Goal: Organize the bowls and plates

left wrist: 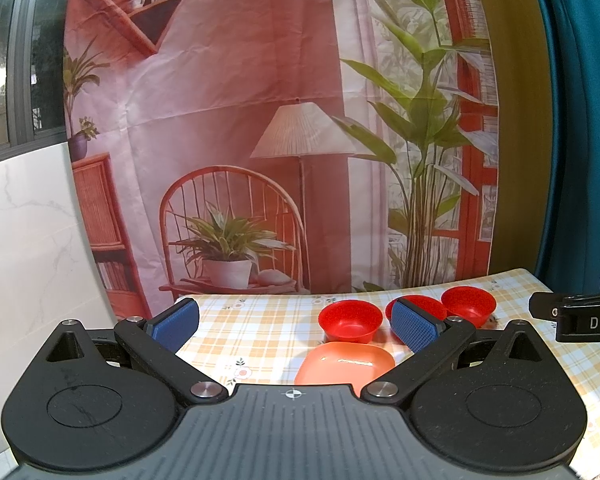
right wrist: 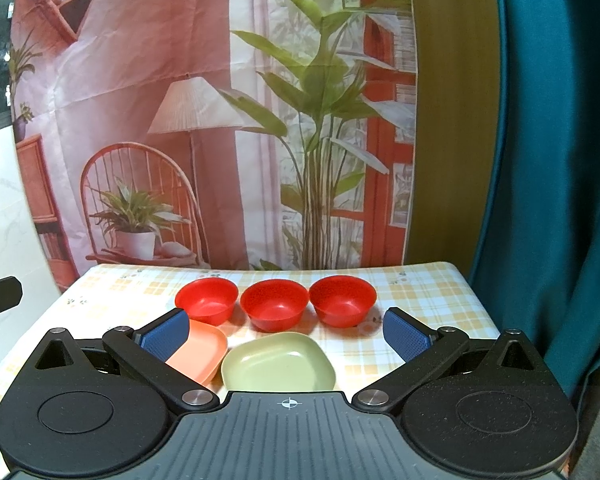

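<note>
Three red bowls stand in a row on the checked tablecloth: left bowl [right wrist: 207, 300], middle bowl [right wrist: 274, 304], right bowl [right wrist: 343, 300]. In front of them lie an orange plate [right wrist: 202, 354] and a pale green plate [right wrist: 278, 364], side by side. My right gripper [right wrist: 287, 336] is open and empty, held above the plates. My left gripper [left wrist: 296, 326] is open and empty, over the table's left part. The left wrist view shows the orange plate [left wrist: 346, 364] and the bowls [left wrist: 350, 320] ahead to the right; its right finger [left wrist: 414, 328] hides part of the middle bowl.
A printed backdrop [right wrist: 204, 120] with a chair and plants hangs behind the table. A teal curtain [right wrist: 552, 160] hangs at the right. A white marble-look wall [left wrist: 28, 240] is at the left. The table's right edge [right wrist: 476, 300] lies near the curtain.
</note>
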A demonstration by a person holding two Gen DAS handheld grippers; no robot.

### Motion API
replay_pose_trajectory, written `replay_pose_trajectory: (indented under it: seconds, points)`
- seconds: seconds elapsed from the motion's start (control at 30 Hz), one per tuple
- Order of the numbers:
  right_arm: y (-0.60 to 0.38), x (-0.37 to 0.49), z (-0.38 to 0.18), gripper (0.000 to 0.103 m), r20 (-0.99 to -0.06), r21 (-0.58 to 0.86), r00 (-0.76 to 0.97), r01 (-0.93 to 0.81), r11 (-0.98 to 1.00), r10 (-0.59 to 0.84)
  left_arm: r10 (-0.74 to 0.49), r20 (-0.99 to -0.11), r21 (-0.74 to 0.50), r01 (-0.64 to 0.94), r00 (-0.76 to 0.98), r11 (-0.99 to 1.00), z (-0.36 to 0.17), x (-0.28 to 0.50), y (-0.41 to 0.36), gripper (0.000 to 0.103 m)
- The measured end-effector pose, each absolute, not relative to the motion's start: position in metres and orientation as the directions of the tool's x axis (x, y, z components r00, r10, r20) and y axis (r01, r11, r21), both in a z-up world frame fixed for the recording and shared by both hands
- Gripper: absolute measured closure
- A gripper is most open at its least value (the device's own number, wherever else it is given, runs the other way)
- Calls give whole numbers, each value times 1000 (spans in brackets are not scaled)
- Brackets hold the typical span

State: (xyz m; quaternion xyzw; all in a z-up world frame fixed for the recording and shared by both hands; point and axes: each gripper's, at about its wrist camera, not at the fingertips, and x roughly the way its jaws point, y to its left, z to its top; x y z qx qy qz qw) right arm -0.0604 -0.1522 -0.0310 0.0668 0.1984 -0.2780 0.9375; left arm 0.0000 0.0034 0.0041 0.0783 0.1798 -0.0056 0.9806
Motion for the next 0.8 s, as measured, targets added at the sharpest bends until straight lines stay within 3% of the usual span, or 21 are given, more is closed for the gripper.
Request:
replay_pose_trajectory:
  seconds: [0.8]
  points:
    - [-161, -53, -55, 0, -403, 61, 785, 535, 842, -470, 58, -331, 175, 1, 942, 985, -13, 7, 6, 0]
